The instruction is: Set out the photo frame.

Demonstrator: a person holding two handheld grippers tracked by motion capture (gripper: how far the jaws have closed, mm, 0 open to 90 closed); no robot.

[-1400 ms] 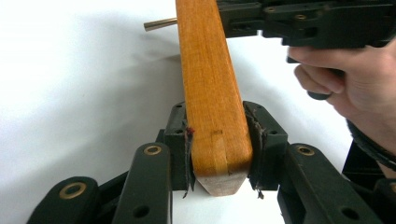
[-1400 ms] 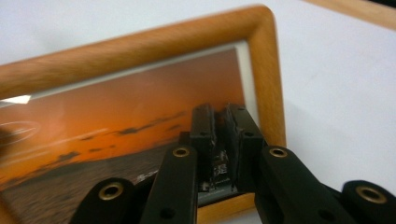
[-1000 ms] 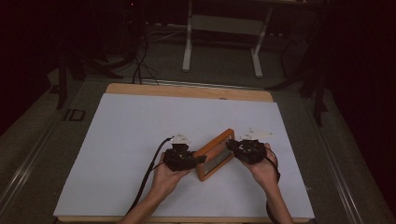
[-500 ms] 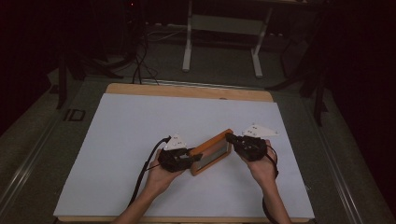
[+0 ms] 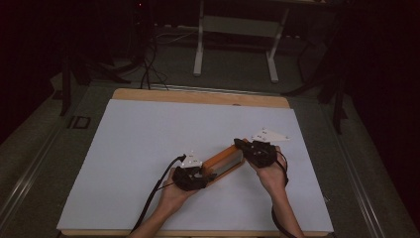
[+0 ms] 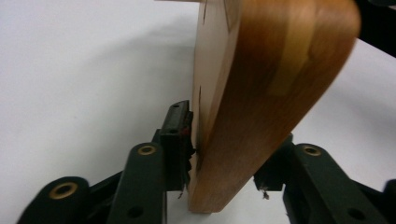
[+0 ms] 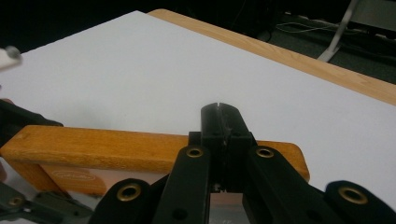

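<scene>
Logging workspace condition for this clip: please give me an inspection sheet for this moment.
Surface: white sheet on a wooden table, flat.
Job's things: wooden frame, held between both grippers.
Clutter: nothing seen.
Grippers: left gripper astride the frame's near end, jaws just been opening, grip unclear; right gripper shut at the far end.
Cables: black cable trails off the left gripper.
Surroundings: white stand, dark floor.

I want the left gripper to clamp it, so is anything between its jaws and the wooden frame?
Nothing visible. The orange-brown wooden frame already sits between the left gripper's jaws, which have just been opening; one pad touches its face.
</scene>
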